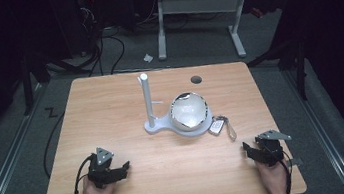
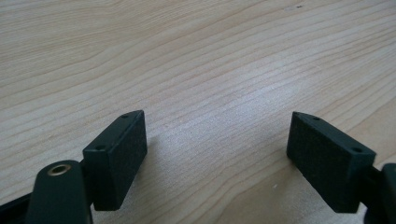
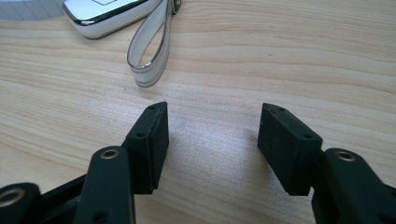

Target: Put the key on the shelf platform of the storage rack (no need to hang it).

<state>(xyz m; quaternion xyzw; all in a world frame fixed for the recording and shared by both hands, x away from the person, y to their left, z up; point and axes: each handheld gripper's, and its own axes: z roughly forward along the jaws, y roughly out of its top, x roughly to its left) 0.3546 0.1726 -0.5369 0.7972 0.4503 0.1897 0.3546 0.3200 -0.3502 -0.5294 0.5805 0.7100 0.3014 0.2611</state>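
Both tongs rest low on the wooden surface at its near edge, one in each hand, and both stand spread with nothing between the pads. The left tongs look out over bare wood grain; the right tongs point toward a white key fob with a chrome rim, whose white strap loop trails back toward them and ends just ahead of the pads and a little to their left. From above, the right tongs sit nearer that fob than the left tongs do, so the fob reads as the thing to be picked up, and the work looks to be at its start — a reach not yet begun. The next move likely calls for the right tongs to go forward and slightly left, and to close either on the loop, which is the nearest and thinnest part, or across the flat body of the fob. Beyond the fob stands a white stand with an upright post carrying a short peg, and a shiny round bowl sits on its base, touching or just beside the fob. That bowl crowds the far side of the fob — a pass that runs too deep could knock it.
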